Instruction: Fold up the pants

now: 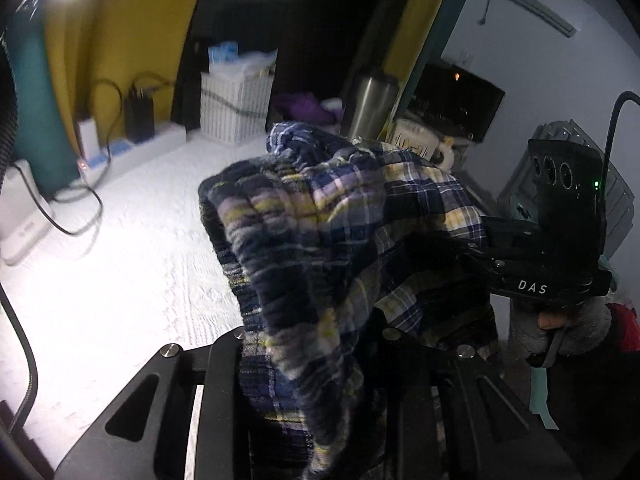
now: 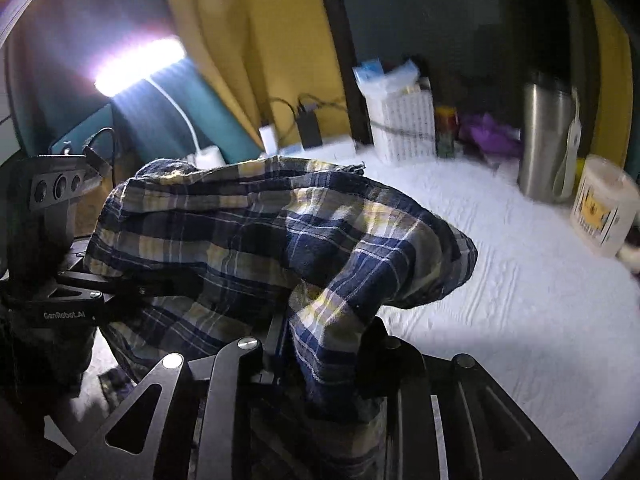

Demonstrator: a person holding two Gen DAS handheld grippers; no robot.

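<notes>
Both claws pinch cloth: the left claw (image 1: 316,364) and the right claw (image 2: 320,364) are each squeezed tight on the blue and yellow checked cotton pants (image 2: 256,240). These hang bunched and crumpled between them, lifted above the white bumpy bench (image 2: 520,300). Each claw tips downward.

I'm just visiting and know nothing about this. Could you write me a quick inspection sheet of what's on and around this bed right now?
Surface: white textured bedcover.
Job's things: plaid pants, bunched and lifted.
Clutter: steel tumbler, white basket, white tub, purple cloth.
Grippers: left gripper and right gripper both clamp the pants.
Cables: black cable on the bedcover; chargers by the wall.
Surroundings: yellow curtain, bright lamp.
</notes>
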